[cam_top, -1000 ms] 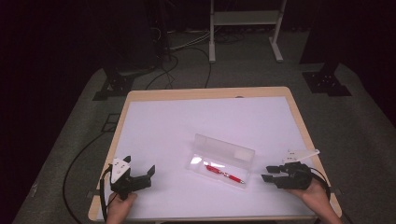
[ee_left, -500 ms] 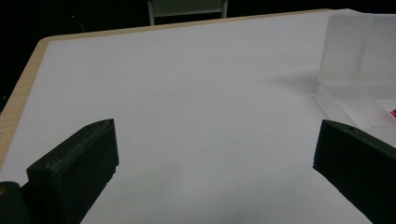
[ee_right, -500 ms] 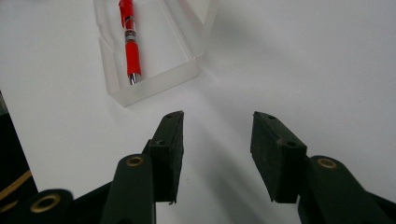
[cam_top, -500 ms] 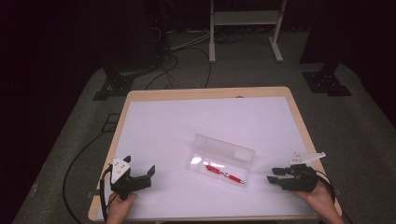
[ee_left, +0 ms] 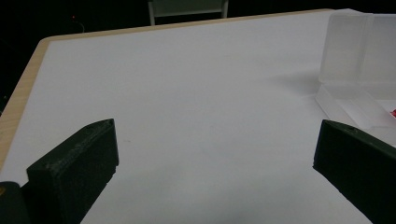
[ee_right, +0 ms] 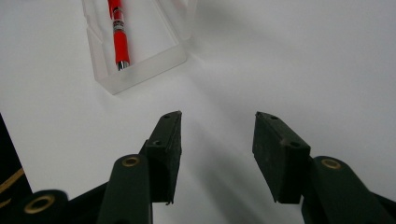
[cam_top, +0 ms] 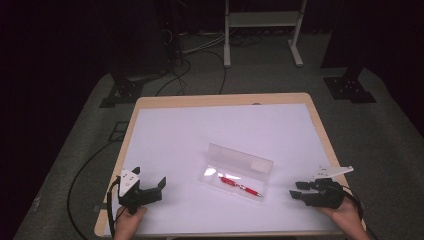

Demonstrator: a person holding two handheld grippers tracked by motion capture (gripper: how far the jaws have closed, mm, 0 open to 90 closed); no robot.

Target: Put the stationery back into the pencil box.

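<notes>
The red pen [cam_top: 240,186] lies flat in the tray of an open clear plastic case [cam_top: 235,175], a little right of the middle of the tabletop [cam_top: 200,130] and toward its near edge. In the right gripper view the pen [ee_right: 116,32] runs lengthwise down the tray, its silver tip close to the end wall of the case [ee_right: 140,70].

It looks light, stiff and smooth, so it would likely roll or slip under a loose pinch; I would take it across the barrel near its middle, coming from above, since the low walls block a side approach. The case seems thin and light and may slide or tip if nudged, with its upright lid [cam_top: 240,159] the easiest part to knock.

The right gripper [cam_top: 299,190] sits just right of the case, its jaws part open, having just been opening, with nothing between them. The left gripper [cam_top: 159,186] rests well apart at the left, jaws wide open and empty.
</notes>
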